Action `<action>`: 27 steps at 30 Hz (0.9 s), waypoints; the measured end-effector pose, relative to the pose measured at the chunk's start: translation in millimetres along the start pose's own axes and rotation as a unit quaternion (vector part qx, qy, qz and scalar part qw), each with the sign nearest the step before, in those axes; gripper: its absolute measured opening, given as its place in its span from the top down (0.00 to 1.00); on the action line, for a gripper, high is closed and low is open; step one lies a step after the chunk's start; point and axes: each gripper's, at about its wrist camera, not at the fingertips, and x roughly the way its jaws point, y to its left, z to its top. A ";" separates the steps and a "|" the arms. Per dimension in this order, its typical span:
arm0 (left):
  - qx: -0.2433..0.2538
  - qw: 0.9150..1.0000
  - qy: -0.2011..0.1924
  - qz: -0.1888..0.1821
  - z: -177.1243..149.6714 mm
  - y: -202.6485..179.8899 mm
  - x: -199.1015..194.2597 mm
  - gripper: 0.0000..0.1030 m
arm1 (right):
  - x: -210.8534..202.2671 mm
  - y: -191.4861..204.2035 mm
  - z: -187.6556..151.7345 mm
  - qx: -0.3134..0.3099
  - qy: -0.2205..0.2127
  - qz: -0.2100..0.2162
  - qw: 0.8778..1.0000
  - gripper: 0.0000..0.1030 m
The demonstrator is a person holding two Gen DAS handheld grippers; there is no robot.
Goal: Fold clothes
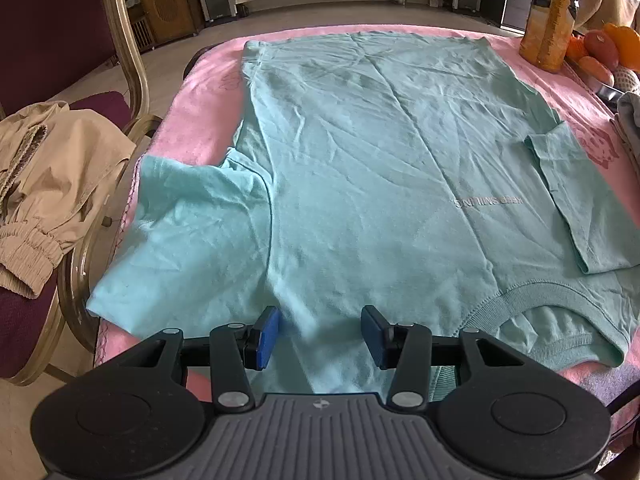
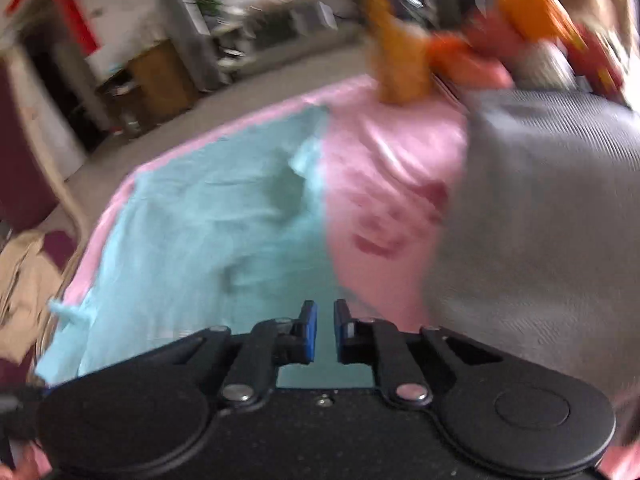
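Note:
A light teal T-shirt [image 1: 360, 160] lies flat on the pink table cover [image 1: 200, 92], with its collar [image 1: 540, 304] nearest me. One sleeve [image 1: 568, 200] is folded in over the body; the other sleeve [image 1: 188, 232] spreads out at the left. My left gripper [image 1: 320, 320] hovers over the shoulder beside the collar, jaws open, with fabric below them but not pinched. The right wrist view is blurred. There my right gripper [image 2: 325, 320] sits above the shirt's edge [image 2: 200, 240], next to bare pink cover [image 2: 380, 200]. Its blue pads stand a narrow gap apart with nothing between them.
A grey folded garment [image 2: 540, 220] lies on the table's right side. A yellow packet [image 1: 548, 20] and orange fruit [image 1: 600, 52] stand at the far right corner. A maroon chair [image 1: 128, 60] at the left carries a beige garment [image 1: 52, 184].

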 end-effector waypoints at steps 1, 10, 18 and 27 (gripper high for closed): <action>0.000 1.000 0.000 0.000 0.1 -0.5 0.2 0.56 | 6.1 -0.2 -1.5 -0.002 0.015 -0.007 1.000 0.90; 0.001 1.000 0.009 -0.004 -5.2 -1.5 -3.9 0.56 | 16.1 3.2 -28.8 -0.057 0.090 -0.100 0.989 0.88; 0.008 0.999 0.003 -0.051 -22.2 -10.7 -32.0 0.70 | -9.7 6.8 -23.0 -0.015 0.046 0.042 0.998 0.86; 0.021 0.998 0.046 -0.045 -36.5 -6.8 -33.9 0.68 | 25.1 38.8 -36.2 -0.060 0.144 0.053 0.986 0.70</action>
